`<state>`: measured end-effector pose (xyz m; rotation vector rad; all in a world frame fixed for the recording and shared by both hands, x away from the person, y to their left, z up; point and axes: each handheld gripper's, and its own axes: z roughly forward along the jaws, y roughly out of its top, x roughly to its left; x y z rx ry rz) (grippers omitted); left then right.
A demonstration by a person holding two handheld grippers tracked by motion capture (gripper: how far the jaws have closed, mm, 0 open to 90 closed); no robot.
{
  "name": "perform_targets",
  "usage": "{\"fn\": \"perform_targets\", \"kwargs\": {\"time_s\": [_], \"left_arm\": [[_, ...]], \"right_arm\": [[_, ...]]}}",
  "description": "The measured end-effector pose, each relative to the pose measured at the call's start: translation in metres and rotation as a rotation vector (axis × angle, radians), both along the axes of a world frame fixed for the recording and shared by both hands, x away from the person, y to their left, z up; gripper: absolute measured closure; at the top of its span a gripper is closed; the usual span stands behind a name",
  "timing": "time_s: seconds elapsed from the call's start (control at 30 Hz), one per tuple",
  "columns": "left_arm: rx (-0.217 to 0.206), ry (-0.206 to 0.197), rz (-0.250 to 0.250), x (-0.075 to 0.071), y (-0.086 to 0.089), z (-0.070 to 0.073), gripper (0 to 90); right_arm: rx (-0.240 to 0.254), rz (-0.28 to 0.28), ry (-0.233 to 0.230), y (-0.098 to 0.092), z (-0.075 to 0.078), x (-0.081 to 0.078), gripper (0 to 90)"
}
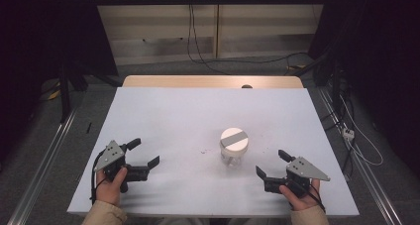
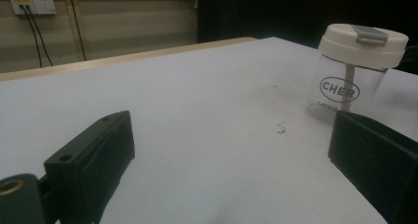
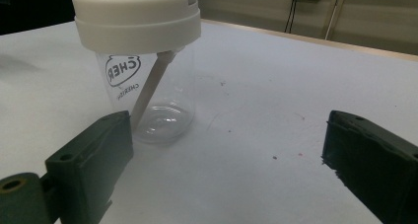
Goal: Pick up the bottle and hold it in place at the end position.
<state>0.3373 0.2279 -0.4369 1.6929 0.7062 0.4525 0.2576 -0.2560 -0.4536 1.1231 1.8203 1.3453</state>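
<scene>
A clear plastic cup with a cream lid and a grey flap stands upright on the white table, right of the middle. An inner straw leans inside it. My left gripper rests near the front left, open, with nothing between its jaws; the cup stands ahead of it to the right. My right gripper rests at the front right, open and bare, and the cup is close ahead on its left, apart from the jaws.
Small dark specks mark the table left of the cup. A wooden strip runs along the table's far edge. Cables lie on the floor at the right, and metal rails flank the table.
</scene>
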Motion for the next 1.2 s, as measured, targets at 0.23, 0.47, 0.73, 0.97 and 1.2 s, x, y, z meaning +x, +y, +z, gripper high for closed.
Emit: {"fn": "perform_targets", "kwargs": {"time_s": [0.23,0.47,0.73,0.97,1.2], "left_arm": [[-0.003,-0.002,0.0,0.0,0.0,0.0,3.5],[-0.002,-0.007,0.002,0.001,0.001,-0.001,3.5],[-0.002,-0.005,0.003,0.0,-0.001,-0.001,3.5],[0.019,-0.01,0.001,0.0,0.0,-0.002,3.5],[0.024,-0.009,-0.003,0.0,0.0,-0.003,3.5]], "right_arm": [[0.004,0.0,-0.007,0.003,0.001,0.002,4.7],[-0.011,0.017,-0.008,0.011,0.0,0.009,4.8],[-0.032,0.07,0.003,0.035,-0.001,0.02,5.0],[-0.02,0.104,0.001,0.056,0.0,0.028,5.2],[-0.006,0.089,0.006,0.067,0.001,0.037,5.4]]}}
